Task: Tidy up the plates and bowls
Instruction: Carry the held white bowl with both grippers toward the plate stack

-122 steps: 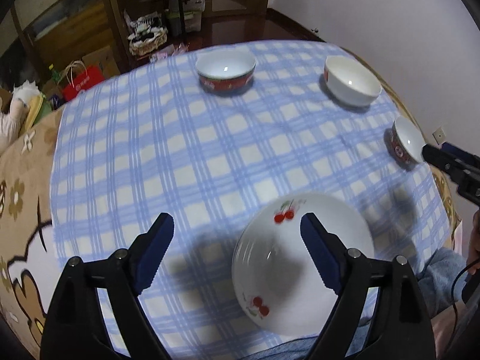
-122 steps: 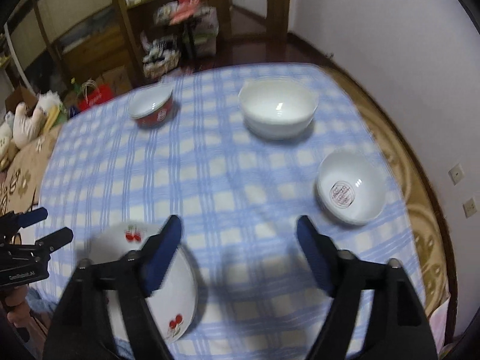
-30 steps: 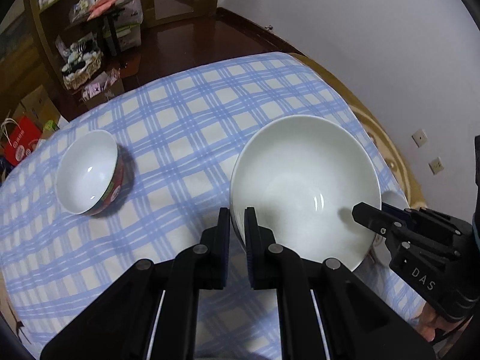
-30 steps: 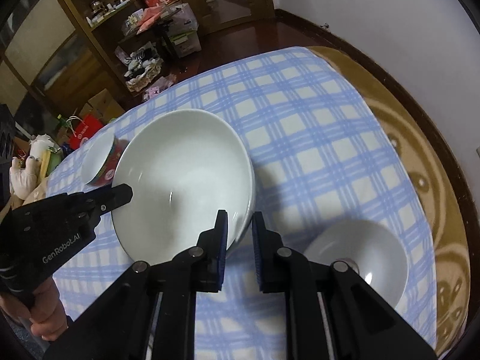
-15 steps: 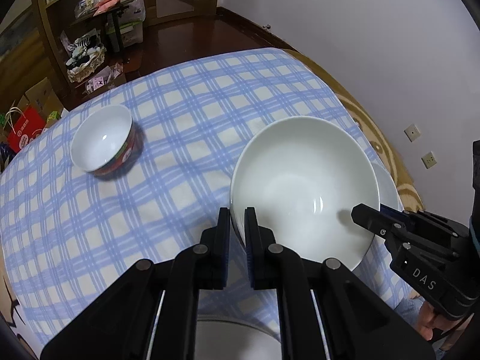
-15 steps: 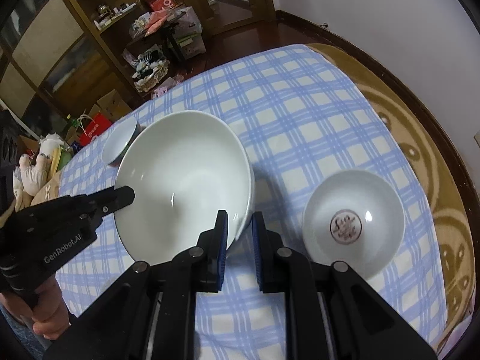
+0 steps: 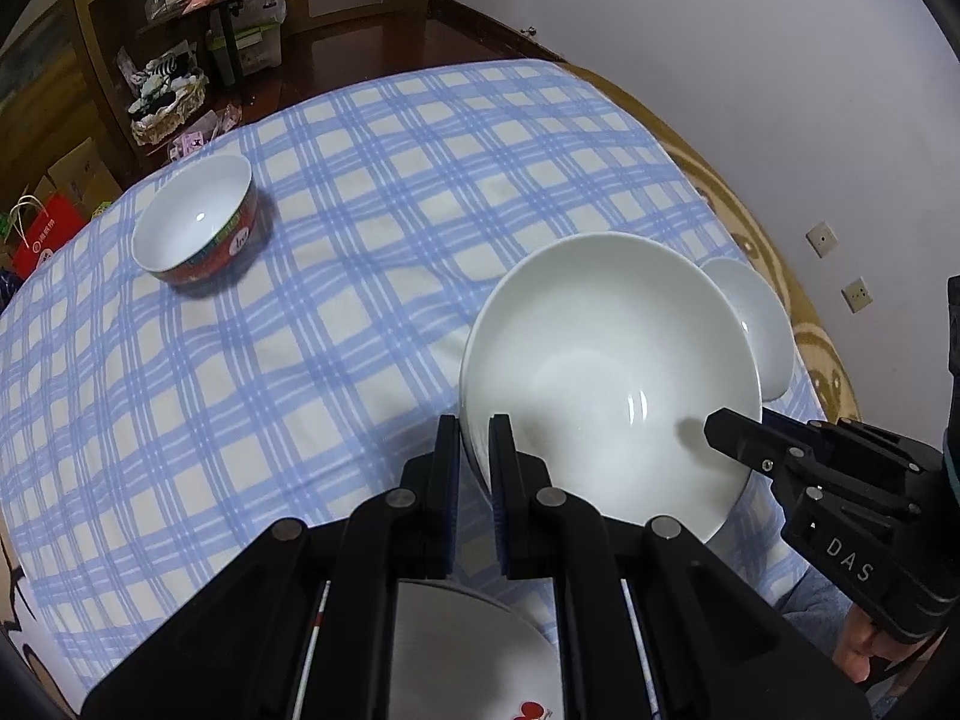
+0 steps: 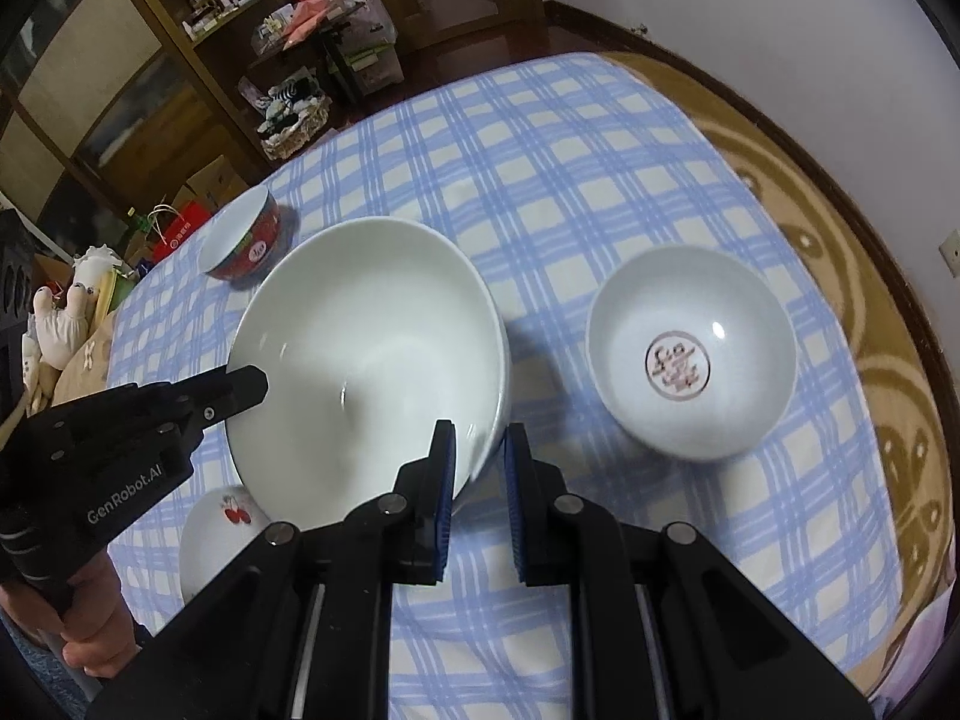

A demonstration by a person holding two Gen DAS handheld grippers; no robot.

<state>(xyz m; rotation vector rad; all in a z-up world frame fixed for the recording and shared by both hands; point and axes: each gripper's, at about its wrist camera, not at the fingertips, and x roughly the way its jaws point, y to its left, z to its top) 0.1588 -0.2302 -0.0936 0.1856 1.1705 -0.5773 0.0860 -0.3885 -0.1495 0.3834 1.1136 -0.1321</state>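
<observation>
A large plain white bowl [image 7: 606,372] [image 8: 366,360] hangs above the blue checked tablecloth, carried by both grippers. My left gripper [image 7: 475,432] is shut on its near left rim, and my right gripper [image 8: 478,438] is shut on its right rim. The right gripper also shows in the left wrist view [image 7: 720,429], the left one in the right wrist view [image 8: 252,384]. Under and beside the bowl lies a white plate with cherry prints [image 7: 468,648] [image 8: 222,522]. A red-sided bowl [image 7: 198,222] [image 8: 243,240] stands far left. A white bowl with a round emblem [image 8: 690,354] [image 7: 756,318] stands right.
The round table [image 8: 888,300] has a brown patterned cover under the cloth, and its right edge is close to a white wall. Shelves, boxes and a red bag stand on the floor beyond the far edge. A hand [image 8: 90,612] holds the left gripper's handle.
Both grippers have carried the big bowl back toward the near edge. The red-sided bowl and emblem bowl have slid further into view, and the cherry plate has appeared below.
</observation>
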